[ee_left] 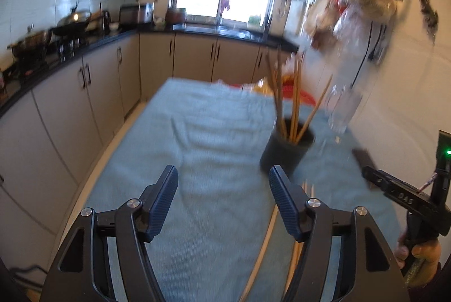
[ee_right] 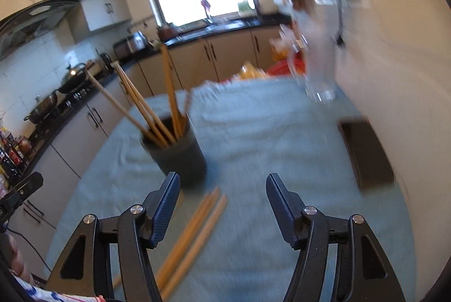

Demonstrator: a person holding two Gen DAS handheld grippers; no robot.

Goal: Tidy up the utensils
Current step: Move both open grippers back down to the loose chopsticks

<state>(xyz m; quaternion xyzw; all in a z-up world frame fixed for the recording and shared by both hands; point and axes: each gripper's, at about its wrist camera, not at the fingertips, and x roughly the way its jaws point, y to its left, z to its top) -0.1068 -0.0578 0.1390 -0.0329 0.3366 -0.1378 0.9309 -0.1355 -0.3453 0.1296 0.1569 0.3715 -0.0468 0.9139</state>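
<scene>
Chopsticks [ee_right: 194,234] lie loose on the blue-green tablecloth [ee_right: 253,132], and only my right wrist view shows them well: a bundle of pale wooden sticks, square-edged, slanting from the near left toward the dark cup. From my left wrist view I catch just their tips behind the right finger, plus one long pale stick running toward the near edge.

My right gripper [ee_right: 222,192] has its jaws released, nothing between the ribbed dark-blue pads; the loose sticks sit just left of the gap. My left gripper [ee_left: 222,183] is likewise spread wide and empty over bare cloth.

The holder [ee_left: 287,147] is a round, dark, matte cup standing upright on the cloth, with more chopsticks in the holder [ee_right: 157,110] fanning out of its mouth. It stands just beyond my left gripper's right finger, and just beyond my right gripper's left finger.

The left view alone shows the other handset [ee_left: 406,197], black and boxy with a green light, held by a hand [ee_left: 420,257] at the near right. The right view shows more clearly a flat dark rectangular box [ee_right: 366,152] on the cloth by the right wall, and a clear glass bottle [ee_right: 321,82] farther back, blurred. The cloth looks soft and wrinkled.
</scene>
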